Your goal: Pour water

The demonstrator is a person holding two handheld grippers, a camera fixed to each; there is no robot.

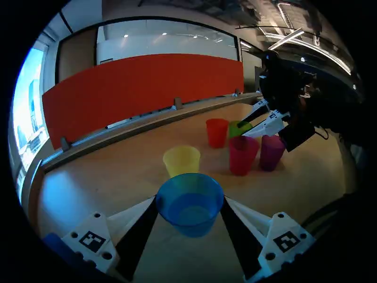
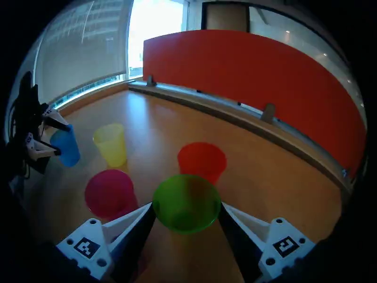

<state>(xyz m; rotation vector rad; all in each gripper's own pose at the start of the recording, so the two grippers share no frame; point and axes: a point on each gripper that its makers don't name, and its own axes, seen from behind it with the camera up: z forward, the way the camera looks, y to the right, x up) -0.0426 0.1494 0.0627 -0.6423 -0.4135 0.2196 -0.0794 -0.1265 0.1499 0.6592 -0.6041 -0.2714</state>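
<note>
My left gripper is shut on a translucent blue cup, held upright just above the wooden table. My right gripper is shut on a green cup, also upright. On the table stand a yellow cup, a red cup, a magenta cup and a purple cup. In the right gripper view the red cup is just behind the green one, with the magenta cup and yellow cup to the left. Whether either held cup contains water I cannot tell.
A long red divider panel runs along the table's far edge. Windows lie beyond it. In the left gripper view the right gripper holds the green cup amid the group; the left gripper with the blue cup is at the far left.
</note>
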